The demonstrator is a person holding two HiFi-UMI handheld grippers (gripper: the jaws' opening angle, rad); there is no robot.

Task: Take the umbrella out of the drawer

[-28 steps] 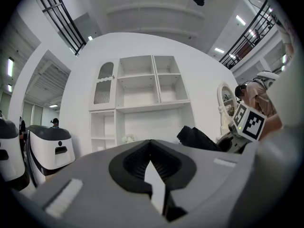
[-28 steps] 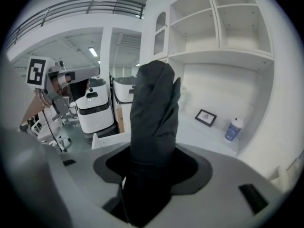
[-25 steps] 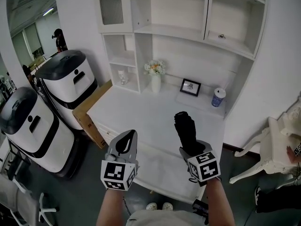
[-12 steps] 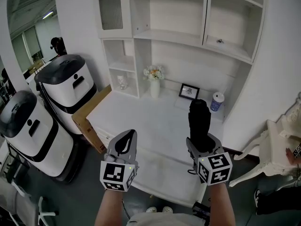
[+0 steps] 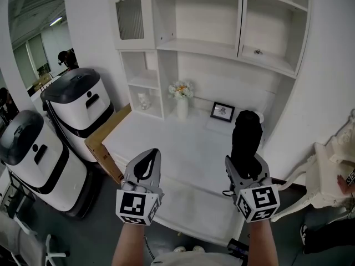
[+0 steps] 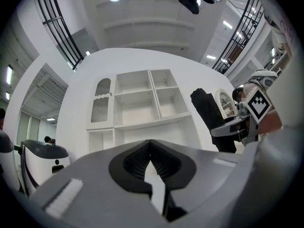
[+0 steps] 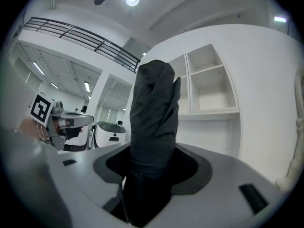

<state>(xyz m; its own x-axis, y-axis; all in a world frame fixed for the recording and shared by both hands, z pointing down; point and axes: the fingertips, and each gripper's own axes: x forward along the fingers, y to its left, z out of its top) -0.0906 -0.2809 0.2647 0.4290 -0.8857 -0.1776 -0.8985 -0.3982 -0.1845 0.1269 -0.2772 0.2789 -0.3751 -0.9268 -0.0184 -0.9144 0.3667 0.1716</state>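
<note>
The right hand-held gripper (image 5: 244, 169) pinches the folded black umbrella (image 5: 247, 138) near its lower end. The umbrella stands almost upright out of the jaws, in the air over the right side of the white table (image 5: 177, 140). It is already clear of what looks like the pulled-out drawer (image 5: 194, 206) at the table's front edge.

In the right gripper view the umbrella (image 7: 154, 118) fills the gap between the pads. Its cloth is bunched and creased where they press.

The left hand-held gripper (image 5: 148, 160) is pressed together with nothing in it, level beside the right one.

The umbrella seems light and compact. It is probably soft on the outside, with a stiff shaft and ribs within. The loose fabric is likely to slip or shift under the pads, so a hold low on the firm core, as here, should keep it from tipping.

No brand or lettering can be read on the umbrella. The cubes carry only square markers, and the small picture frame (image 5: 222, 111) is too far off to read.
</note>
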